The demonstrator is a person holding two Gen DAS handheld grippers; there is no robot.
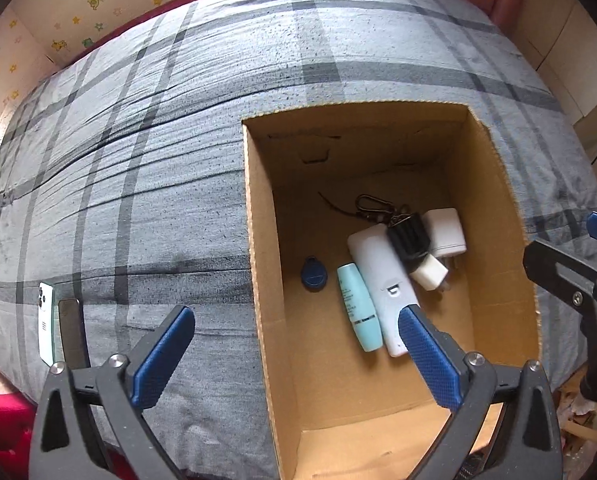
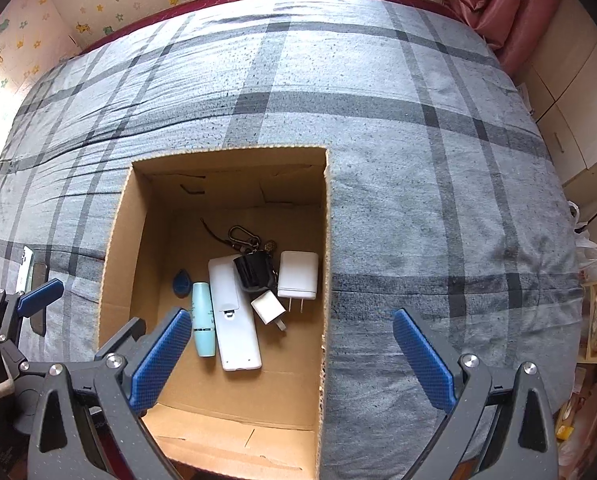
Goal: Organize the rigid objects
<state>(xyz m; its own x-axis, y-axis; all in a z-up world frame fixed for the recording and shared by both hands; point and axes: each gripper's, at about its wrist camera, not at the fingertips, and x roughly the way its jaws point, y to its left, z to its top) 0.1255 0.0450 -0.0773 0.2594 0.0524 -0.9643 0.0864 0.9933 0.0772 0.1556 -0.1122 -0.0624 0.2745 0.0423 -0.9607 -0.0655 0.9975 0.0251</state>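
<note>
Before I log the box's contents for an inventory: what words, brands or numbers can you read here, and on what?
None can be read.
Teal tube: dark print along its side, too small and blurred.
White phone: small marks on its back, unreadable.
White remote, chargers, blue tag: no text shows.

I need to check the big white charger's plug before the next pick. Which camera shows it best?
The right wrist view: the white charger lies fully visible in the cardboard box, both prongs showing toward the camera. In the left wrist view the charger is partly covered by the black keychain piece, prongs hidden.
</note>
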